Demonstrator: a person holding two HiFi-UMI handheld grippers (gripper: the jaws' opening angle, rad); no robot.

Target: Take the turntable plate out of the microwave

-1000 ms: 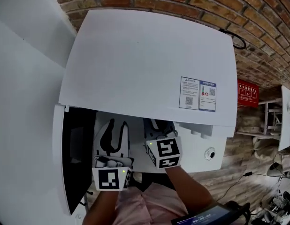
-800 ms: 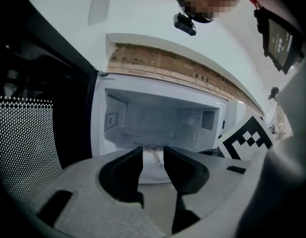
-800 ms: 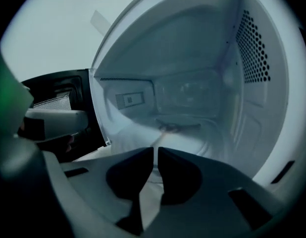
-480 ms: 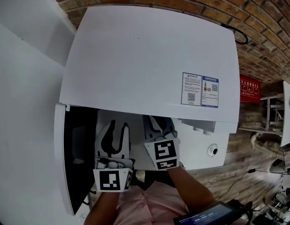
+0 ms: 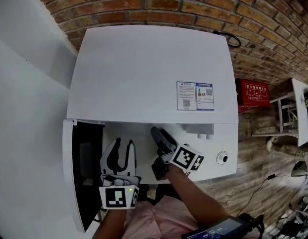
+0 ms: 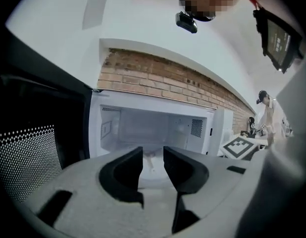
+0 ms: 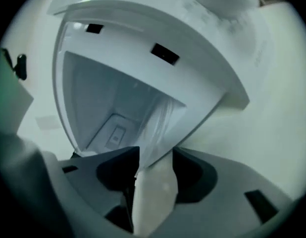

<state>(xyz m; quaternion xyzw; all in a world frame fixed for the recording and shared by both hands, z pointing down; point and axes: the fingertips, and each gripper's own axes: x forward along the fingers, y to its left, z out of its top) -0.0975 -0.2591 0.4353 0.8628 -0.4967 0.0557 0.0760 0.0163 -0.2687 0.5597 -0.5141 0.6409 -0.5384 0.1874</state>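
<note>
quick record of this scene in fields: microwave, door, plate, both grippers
microwave: white, against a brick wall
door: swung open on the left
turntable plate: clear, inside the cavity, near edge at the front
left hand-held gripper: jaws apart, nothing between them, facing the cavity
right hand-held gripper: rolled onto its side, jaws have just been opening, plate edge between them
</note>
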